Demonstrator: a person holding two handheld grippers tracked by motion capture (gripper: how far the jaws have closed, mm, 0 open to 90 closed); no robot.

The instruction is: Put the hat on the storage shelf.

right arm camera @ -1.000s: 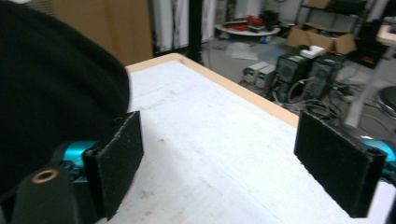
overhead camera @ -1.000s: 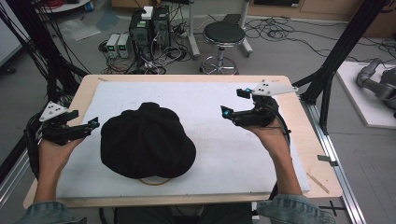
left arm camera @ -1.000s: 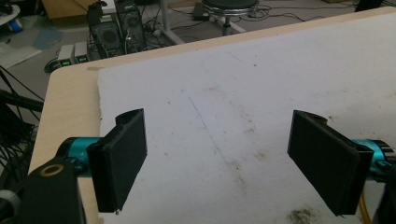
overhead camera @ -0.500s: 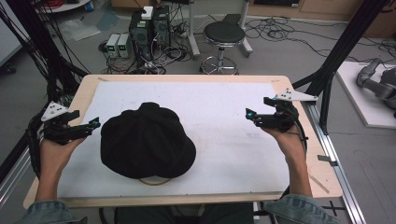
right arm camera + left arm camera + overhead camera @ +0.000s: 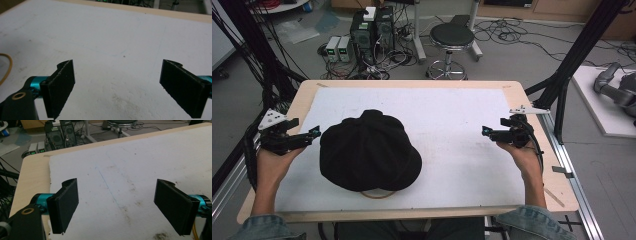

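Observation:
A black cap (image 5: 369, 150) lies crown up on the white mat (image 5: 452, 115), left of the middle. A thin tan loop (image 5: 377, 194) peeks out under its near edge, and the right gripper view catches that loop (image 5: 7, 67) at its left border. My left gripper (image 5: 314, 132) hovers just left of the cap, apart from it; its jaws stand wide open over bare mat (image 5: 117, 205). My right gripper (image 5: 486, 132) is held near the mat's right edge, far from the cap. It is open too, with nothing between its jaws (image 5: 122, 85).
The wooden table (image 5: 412, 84) borders the mat on all sides. Beyond its far edge, on the floor, stand a round stool (image 5: 452, 37), computer boxes (image 5: 372, 30) and loose cables. A black frame post (image 5: 582, 50) rises at the right.
My right gripper has swung right and slightly nearer, from the mat's middle right to its right edge. The left gripper and the cap have stayed put.

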